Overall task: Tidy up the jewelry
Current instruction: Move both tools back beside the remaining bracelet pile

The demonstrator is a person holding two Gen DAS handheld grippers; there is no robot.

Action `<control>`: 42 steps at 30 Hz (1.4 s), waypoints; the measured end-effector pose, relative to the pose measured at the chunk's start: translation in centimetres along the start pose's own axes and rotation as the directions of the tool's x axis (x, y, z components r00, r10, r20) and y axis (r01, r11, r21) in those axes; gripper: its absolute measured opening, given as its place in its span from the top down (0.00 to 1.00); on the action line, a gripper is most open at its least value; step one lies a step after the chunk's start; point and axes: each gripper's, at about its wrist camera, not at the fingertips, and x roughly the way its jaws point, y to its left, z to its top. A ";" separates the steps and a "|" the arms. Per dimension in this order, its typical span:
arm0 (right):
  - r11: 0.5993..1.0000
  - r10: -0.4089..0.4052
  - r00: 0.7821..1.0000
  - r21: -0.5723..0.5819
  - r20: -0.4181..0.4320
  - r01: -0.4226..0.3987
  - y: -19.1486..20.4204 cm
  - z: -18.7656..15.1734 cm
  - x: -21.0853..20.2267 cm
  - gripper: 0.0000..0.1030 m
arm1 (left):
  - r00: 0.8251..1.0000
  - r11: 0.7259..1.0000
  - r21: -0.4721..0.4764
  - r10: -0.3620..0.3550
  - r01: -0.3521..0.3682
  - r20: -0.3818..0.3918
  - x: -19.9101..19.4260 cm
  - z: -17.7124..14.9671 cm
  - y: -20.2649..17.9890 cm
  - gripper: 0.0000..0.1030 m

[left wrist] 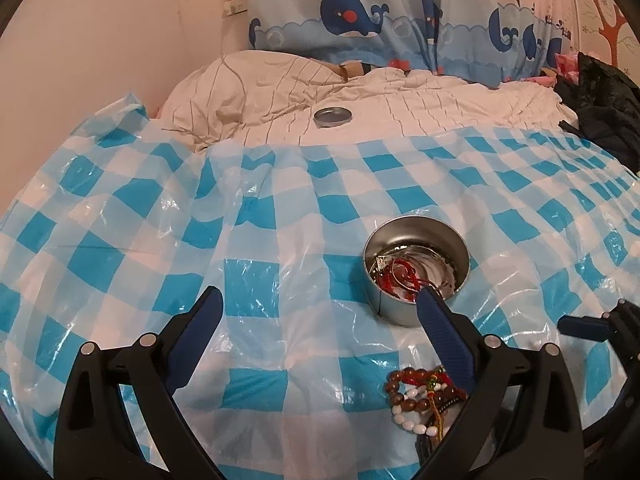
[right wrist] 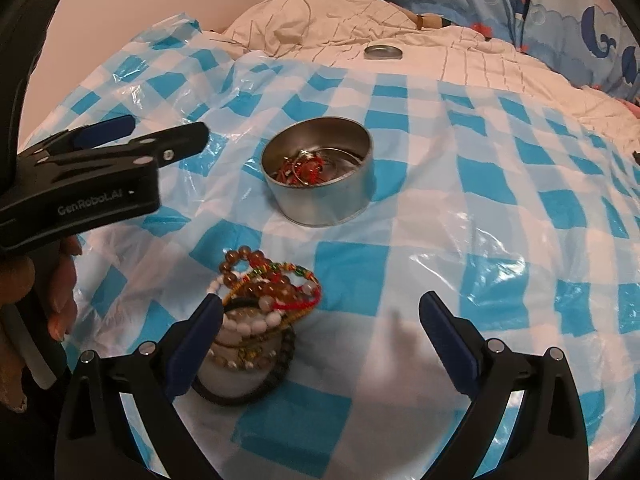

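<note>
**Both Grippers Empty Over a Half-Sorted Pile of Bracelets**

A round metal tin stood open on a blue-and-white checked plastic sheet spread over a bed. Inside it lay red cord pieces and thin metal rings. Its lid sat well apart, farther back on the cream striped quilt.

Nearer the cameras, a pile of beaded bracelets rested on the sheet: brown beads, white beads, red and green cord, and a dark band at the bottom.

The left gripper hung above the sheet with its jaws spread wide and holding nothing, the right-hand finger overlapping the tin's near rim in the left wrist view. The right gripper was likewise wide apart and empty, its left finger just beside the bracelet pile. A hand gripped the left tool's handle.
</note>
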 end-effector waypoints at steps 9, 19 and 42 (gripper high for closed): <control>1.000 -0.016 1.000 -0.025 0.019 0.016 0.9 -1.4 -2.0 0.07 | 1.000 1.000 0.025 -0.010 0.010 0.013 -2.0 -1.5 -0.7 0.09; 0.999 -0.011 1.000 -0.039 -0.003 0.010 1.8 -1.3 -0.9 0.07 | 0.999 1.000 0.028 -0.002 0.001 0.033 -2.6 -1.4 -0.1 0.09; 0.999 -0.004 1.000 -0.047 -0.012 0.003 2.1 -1.0 0.2 0.07 | 1.000 0.998 0.068 0.017 -0.018 0.014 -1.3 -1.6 -0.4 0.08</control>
